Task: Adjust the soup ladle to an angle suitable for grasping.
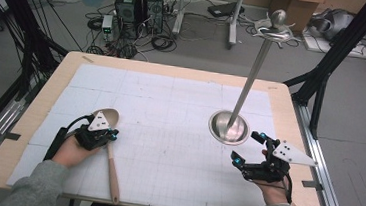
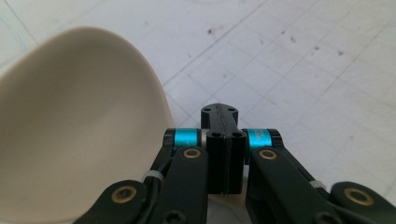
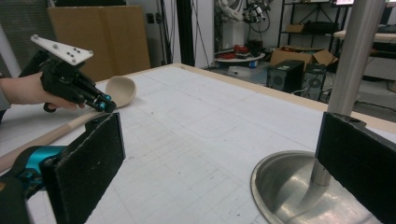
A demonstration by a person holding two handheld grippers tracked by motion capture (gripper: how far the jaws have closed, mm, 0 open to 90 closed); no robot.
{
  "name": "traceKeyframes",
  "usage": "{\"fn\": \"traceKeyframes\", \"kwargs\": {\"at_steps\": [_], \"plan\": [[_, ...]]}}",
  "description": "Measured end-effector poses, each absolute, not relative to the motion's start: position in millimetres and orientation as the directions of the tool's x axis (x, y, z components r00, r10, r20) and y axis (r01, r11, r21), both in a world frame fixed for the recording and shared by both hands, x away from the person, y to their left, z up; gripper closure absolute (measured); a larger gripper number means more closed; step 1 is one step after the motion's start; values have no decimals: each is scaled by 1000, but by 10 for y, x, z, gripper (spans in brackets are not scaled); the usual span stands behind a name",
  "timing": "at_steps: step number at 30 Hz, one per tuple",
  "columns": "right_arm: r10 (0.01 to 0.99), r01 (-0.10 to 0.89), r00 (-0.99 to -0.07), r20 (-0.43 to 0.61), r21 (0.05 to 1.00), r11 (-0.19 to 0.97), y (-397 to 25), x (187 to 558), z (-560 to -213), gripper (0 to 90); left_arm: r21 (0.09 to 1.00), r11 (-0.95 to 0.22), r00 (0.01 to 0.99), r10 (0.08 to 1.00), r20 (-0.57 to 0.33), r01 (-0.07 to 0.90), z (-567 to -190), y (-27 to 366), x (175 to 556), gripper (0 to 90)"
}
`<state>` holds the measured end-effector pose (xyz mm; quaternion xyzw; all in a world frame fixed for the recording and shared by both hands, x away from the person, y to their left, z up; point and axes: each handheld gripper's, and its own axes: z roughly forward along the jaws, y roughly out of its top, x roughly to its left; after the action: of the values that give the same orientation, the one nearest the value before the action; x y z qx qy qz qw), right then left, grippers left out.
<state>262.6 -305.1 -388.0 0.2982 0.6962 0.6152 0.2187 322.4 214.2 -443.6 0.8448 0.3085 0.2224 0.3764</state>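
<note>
Left gripper (image 1: pixel 112 136): jaws pinched shut on the neck of the wooden spoon (image 1: pixel 109 146), near the table's (image 1: pixel 184 69) front-left corner; handle ran toward the front edge, bowl pointing away. Right gripper (image 1: pixel 248 150): jaws wide, empty, just beside the steel stand (image 1: pixel 229 127), well apart from the spoon.

A light wooden counter (image 1: pixel 290 117) is covered by a white gridded mat (image 1: pixel 169 117). A wooden spoon (image 1: pixel 110 142) lies on the mat's left side, its bowl toward the far edge and its handle toward the near edge. On the right stands a metal stand (image 1: pixel 229 127) with a round base and a tall pole.
</note>
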Motion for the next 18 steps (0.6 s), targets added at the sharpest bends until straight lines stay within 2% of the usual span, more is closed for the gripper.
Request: {"fn": "traceKeyframes", "kwargs": {"at_steps": [5,9,18], "plan": [[674,154,-736,68,986,69,-3006,2668,-3884,1,813,-484,714,689,126,323,-4356,2220,3088,899],[665,146,-744,62,987,71,-2971,2711,-3889,1,851,-439,730,676,100,290,-4269,2312,2814,899],[658,137,-751,54,988,75,-2903,2738,-3872,1,852,-468,798,593,104,236,-4242,2317,2345,899]]}}
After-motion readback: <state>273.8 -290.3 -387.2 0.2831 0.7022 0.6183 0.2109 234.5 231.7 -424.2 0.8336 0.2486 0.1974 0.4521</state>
